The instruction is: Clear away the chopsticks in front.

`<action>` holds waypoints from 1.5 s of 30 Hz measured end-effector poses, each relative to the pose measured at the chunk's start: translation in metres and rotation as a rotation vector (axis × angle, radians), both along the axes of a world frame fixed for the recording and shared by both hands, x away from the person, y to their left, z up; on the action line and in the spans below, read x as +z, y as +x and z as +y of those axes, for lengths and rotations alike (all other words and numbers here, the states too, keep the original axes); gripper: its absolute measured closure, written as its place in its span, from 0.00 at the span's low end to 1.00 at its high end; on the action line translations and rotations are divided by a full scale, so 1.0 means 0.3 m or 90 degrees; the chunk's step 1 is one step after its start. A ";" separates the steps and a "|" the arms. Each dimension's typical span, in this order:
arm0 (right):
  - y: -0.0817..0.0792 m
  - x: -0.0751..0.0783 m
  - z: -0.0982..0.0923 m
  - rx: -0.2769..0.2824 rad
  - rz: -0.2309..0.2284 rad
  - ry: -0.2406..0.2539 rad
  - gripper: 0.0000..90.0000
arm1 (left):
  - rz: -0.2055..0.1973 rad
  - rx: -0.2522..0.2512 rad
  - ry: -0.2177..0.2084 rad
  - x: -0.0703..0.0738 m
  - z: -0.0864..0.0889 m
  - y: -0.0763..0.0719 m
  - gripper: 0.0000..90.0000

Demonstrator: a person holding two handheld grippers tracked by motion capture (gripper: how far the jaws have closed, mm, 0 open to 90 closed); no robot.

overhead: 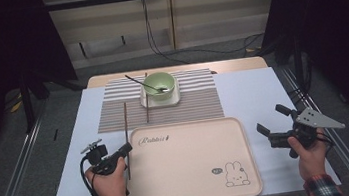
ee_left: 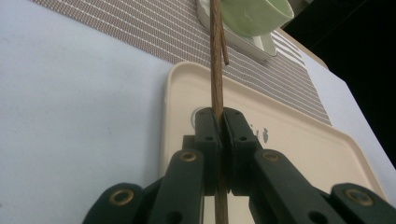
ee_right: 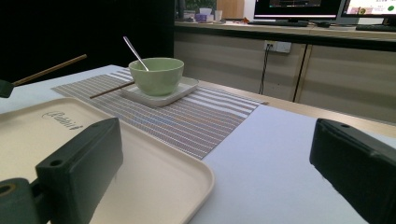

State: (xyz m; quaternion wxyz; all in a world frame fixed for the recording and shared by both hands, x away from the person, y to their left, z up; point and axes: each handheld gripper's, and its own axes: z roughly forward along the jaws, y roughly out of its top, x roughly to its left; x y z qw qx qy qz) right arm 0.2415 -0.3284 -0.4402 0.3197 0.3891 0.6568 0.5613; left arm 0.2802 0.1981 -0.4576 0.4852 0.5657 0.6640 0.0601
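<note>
From my station I take the tray [overhead: 190, 161] as my landmark. Just off its left edge I see my left hand-held gripper [overhead: 127, 148], its jaws clamped tight on a chopstick [overhead: 126, 129]. The chopstick runs along the tray's left rim, its far end reaching past the tray's far left corner over the near edge of the striped mat [overhead: 198, 100]. In the left gripper view the chopstick [ee_left: 216, 56] stands between the two closed jaws and points toward the bowl.

Beyond the tray's far edge, on the mat, sits a white dish [overhead: 161, 99] with a green bowl [overhead: 160, 85] on it. A spoon [overhead: 143, 82] leans in the bowl, its handle angled up to the left. A second chopstick [overhead: 146, 99] rests with one end on the dish's left rim, the other end on the mat nearer the tray.

To the right of the tray, well apart from it over the white bench [overhead: 257, 93], I hold my right hand-held gripper [overhead: 270, 122]. Its jaws stand wide with nothing between them; the right gripper view shows the tray's corner [ee_right: 187, 182] between the two jaws.
</note>
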 end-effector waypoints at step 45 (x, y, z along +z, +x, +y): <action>0.005 0.001 0.005 0.000 0.001 0.000 0.02 | 0.016 -0.033 0.023 -0.061 -0.048 -0.138 0.95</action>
